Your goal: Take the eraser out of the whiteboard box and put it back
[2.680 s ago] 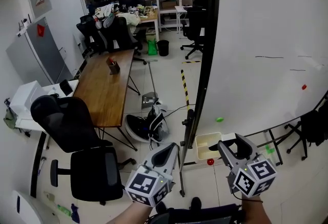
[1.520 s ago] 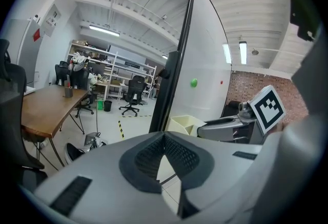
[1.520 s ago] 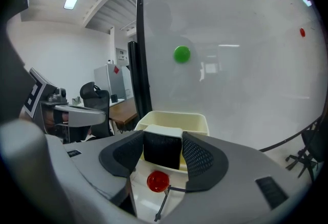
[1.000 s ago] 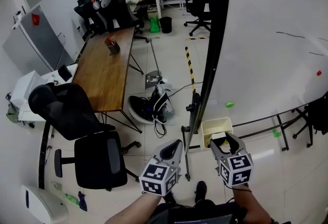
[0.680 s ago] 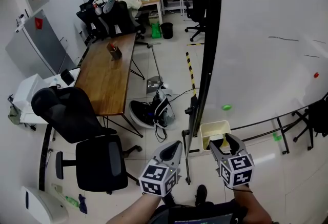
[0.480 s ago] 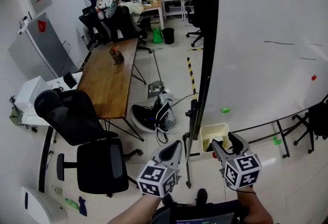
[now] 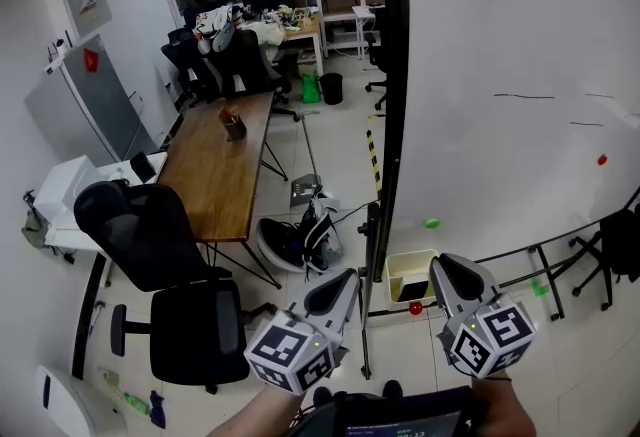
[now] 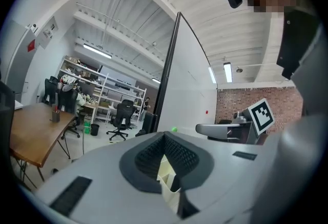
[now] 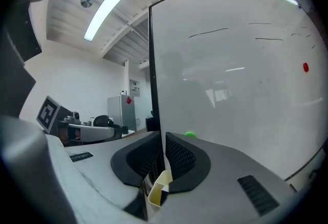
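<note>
The cream whiteboard box (image 7: 408, 270) hangs at the board's lower left corner, and I cannot make out the eraser in it or anywhere else. My right gripper (image 7: 446, 266) sits just right of the box and above it. Its jaws have just been closing and stand together, with nothing between them in the right gripper view (image 9: 163, 140). My left gripper (image 7: 340, 278) is left of the board's black post (image 7: 389, 85), shut and empty. It also points level in its own view (image 8: 165, 139).
The whiteboard (image 7: 500, 65) fills the right side, with a green magnet (image 7: 432, 223) and a red magnet (image 7: 601, 160) on it. A small red thing (image 7: 415, 308) lies below the box. A wooden table (image 7: 220, 165), black chairs (image 7: 185, 325) and bags on the floor (image 7: 295, 240) stand left.
Both grippers have risen. The right one, wide open over the box before, has drawn back from it and closed its jaws. The left gripper stays shut.
</note>
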`<state>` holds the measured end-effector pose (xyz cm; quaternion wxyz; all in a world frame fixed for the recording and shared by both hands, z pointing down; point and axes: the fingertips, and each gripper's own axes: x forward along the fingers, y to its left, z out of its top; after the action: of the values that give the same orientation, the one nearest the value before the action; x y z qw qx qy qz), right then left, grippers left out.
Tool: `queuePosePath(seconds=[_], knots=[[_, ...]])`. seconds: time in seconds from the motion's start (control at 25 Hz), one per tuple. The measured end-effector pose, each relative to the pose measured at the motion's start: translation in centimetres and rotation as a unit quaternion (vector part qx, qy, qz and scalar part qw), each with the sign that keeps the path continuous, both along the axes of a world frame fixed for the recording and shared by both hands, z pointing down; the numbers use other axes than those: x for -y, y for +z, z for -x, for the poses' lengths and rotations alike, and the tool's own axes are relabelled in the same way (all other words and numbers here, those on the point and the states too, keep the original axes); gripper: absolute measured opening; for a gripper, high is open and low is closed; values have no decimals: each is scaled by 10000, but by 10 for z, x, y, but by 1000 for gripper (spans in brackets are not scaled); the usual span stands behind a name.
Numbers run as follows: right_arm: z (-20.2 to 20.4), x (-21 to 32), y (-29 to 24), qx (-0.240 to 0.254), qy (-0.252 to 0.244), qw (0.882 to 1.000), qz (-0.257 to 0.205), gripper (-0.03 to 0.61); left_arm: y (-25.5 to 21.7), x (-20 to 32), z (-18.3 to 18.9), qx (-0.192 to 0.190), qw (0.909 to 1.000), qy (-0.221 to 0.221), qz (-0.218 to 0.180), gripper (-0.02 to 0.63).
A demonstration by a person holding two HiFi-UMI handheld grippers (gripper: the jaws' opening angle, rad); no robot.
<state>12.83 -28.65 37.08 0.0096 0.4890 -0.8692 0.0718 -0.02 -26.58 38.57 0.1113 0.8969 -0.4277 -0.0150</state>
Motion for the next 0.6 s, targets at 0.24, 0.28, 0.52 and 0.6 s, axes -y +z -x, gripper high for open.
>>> queuePosePath(seconds=[0.24, 0.28, 0.52, 0.6], knots=[[-8, -11, -17, 26, -41, 9998, -183, 31, -10, -10, -4, 22, 9999, -70, -90, 25], [-8, -13, -19, 23, -54, 9998, -199, 26, -11, -10, -3, 31, 9999, -91, -91, 25], [-14, -20, -32, 75, -209, 9994, -256, 26, -18, -13, 0, 54, 9995, -306, -87, 23], [-14, -23, -33, 74, -349, 9991, -243, 25, -23, -17, 2, 8, 9991, -415, -93, 23]])
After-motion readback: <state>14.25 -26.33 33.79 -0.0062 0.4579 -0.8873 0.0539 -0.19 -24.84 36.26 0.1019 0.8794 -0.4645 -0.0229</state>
